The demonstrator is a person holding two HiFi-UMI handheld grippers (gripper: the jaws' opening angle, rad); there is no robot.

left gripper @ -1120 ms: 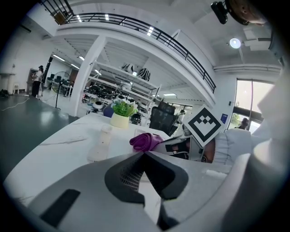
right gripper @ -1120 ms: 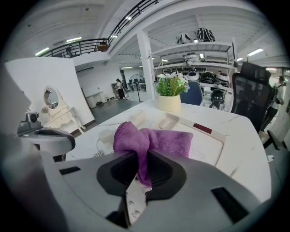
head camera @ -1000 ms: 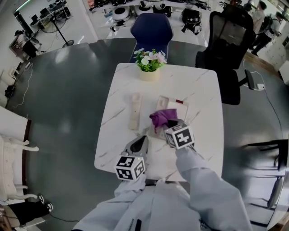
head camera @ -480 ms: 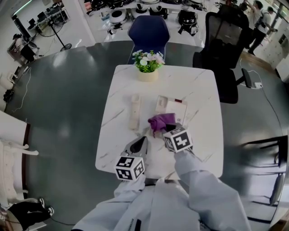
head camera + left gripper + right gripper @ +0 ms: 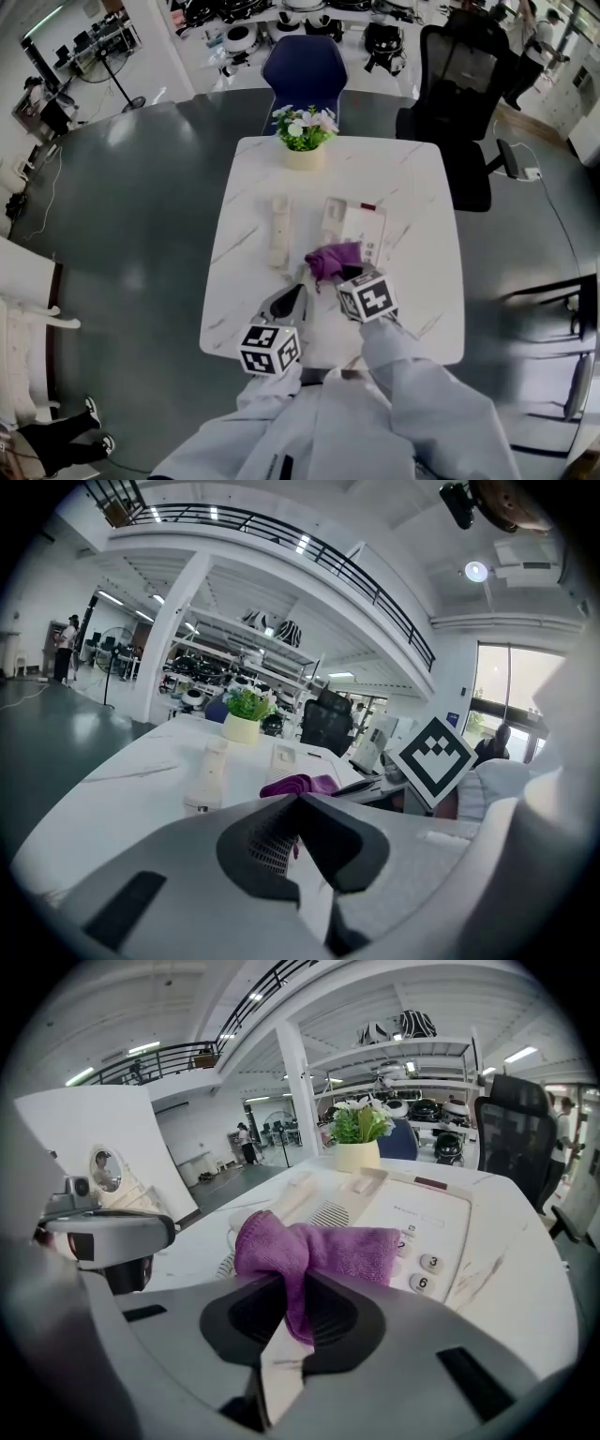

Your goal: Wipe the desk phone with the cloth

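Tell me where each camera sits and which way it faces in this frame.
Head view: on the person's head, looking steeply down at the table; both sleeves, left tongs and right tongs show.
Left gripper view: on the left tongs, facing the handset; its shut tongs and the right tongs' marker cube show.
Right gripper view: on the right tongs, facing the phone base; its tongs pinch the cloth.
Shared: all three show the cloth and flower pot.

At the tip of the right gripper (image 5: 345,275), a bunched purple cloth (image 5: 333,257), resting on the near-left corner of the desk phone (image 5: 361,225). Off the base, the handset (image 5: 279,230), ahead and slightly left of the left gripper (image 5: 298,291). Well beyond both, a flower pot (image 5: 302,142) at the far edge of the white table (image 5: 422,187).
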